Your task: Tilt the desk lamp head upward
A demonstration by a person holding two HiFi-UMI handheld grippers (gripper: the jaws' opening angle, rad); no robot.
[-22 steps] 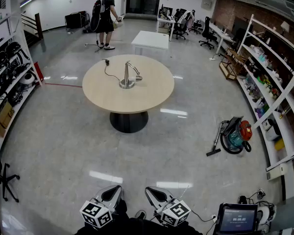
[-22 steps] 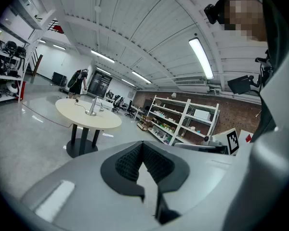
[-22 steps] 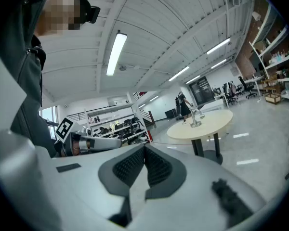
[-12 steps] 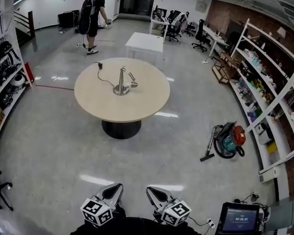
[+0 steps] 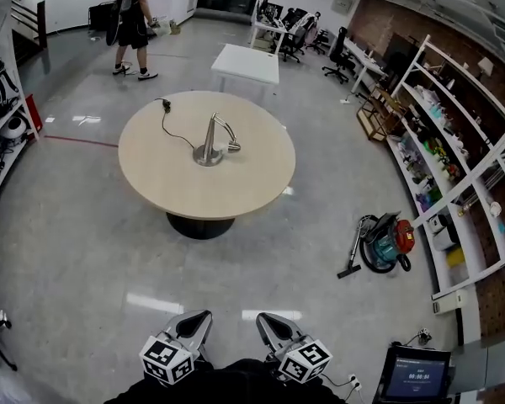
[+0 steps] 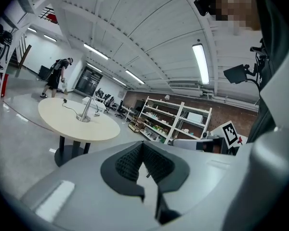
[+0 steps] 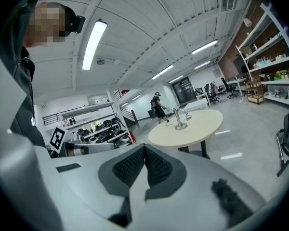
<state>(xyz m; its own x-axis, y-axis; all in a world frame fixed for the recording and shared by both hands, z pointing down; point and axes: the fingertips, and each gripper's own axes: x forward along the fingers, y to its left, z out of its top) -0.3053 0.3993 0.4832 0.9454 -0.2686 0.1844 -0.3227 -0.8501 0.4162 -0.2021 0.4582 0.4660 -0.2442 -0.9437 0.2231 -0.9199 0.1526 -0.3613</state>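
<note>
Left gripper point(image 5: 194, 322): we find the jaws together, the ribbed black pads point(image 6: 130, 161) meeting with nothing between them; grey moulded shell, touching nothing.
Right gripper point(image 5: 269, 324): we record the same, jaws closed pad to pad, empty, held low beside the left one.
Desk lamp point(image 5: 212, 140): we locate it upright near the middle of the table, well apart from both grippers. It is brushed metal, with a flat round base, a tapering stem, and a thin arm bent over to a small head hanging low just right of the base.
Table point(image 5: 202, 194): round, pale matte top on a single dark pedestal.
Cable point(image 5: 173, 126): thin black cord running from the lamp base towards the table's far left edge.
Floor point(image 5: 93, 251): glossy grey, mirroring the ceiling lights.
Vacuum cleaner point(image 5: 387, 244): teal and red body with a black hose, on the floor right of the table.
</note>
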